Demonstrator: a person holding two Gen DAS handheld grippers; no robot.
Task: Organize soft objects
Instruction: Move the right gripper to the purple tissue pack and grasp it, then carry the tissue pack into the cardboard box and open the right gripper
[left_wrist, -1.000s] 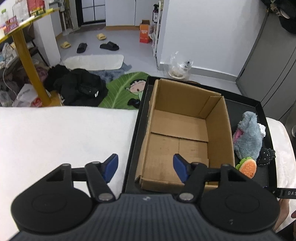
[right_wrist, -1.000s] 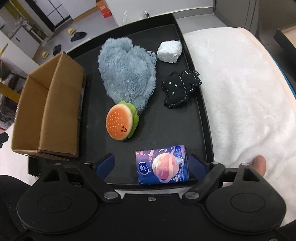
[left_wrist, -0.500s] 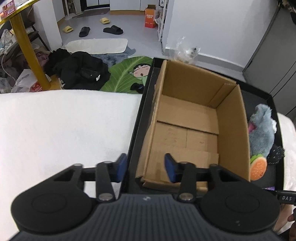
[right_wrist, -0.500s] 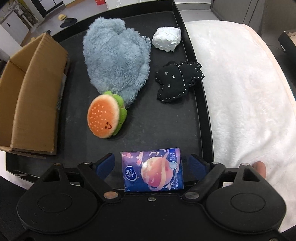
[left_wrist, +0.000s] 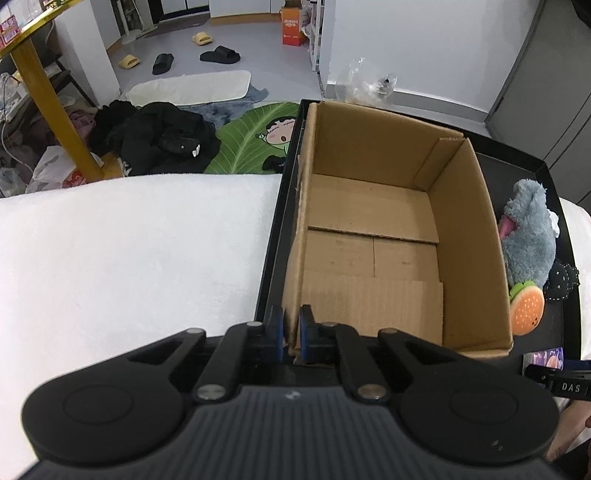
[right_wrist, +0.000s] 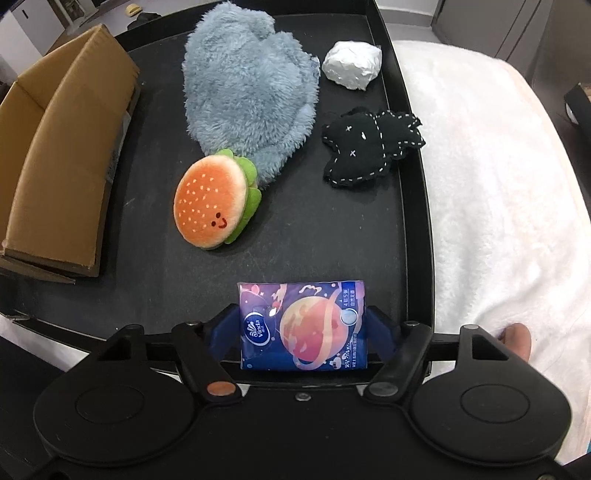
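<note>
Left hand-held gripper (left_wrist: 291, 334), lower centre: jaws just closed, clamped on cardboard box (left_wrist: 376, 236) near-left wall. Right hand-held gripper (right_wrist: 301, 332) closing, blue pads flanking tissue pack (right_wrist: 301, 326), contact unclear. Burger plush (right_wrist: 214, 201) mid-frame on black tray (right_wrist: 332, 240).

A: What is the black tray (right_wrist: 413, 206) carried on?

B: It is set on a surface covered by a white fluffy blanket (right_wrist: 498, 192), which is seen on both sides of the tray; what lies beneath cannot be told.

A: And what is laid on the tray?

B: A cardboard box (left_wrist: 373, 236) is stood at its left end. Beside the box, a burger plush (right_wrist: 214, 201) is leaned against a grey-blue plush (right_wrist: 247, 88). Further from the box, a black stitched plush (right_wrist: 369, 147), a white wrapped bundle (right_wrist: 351, 64) and a tissue pack (right_wrist: 301, 325) are laid.
</note>
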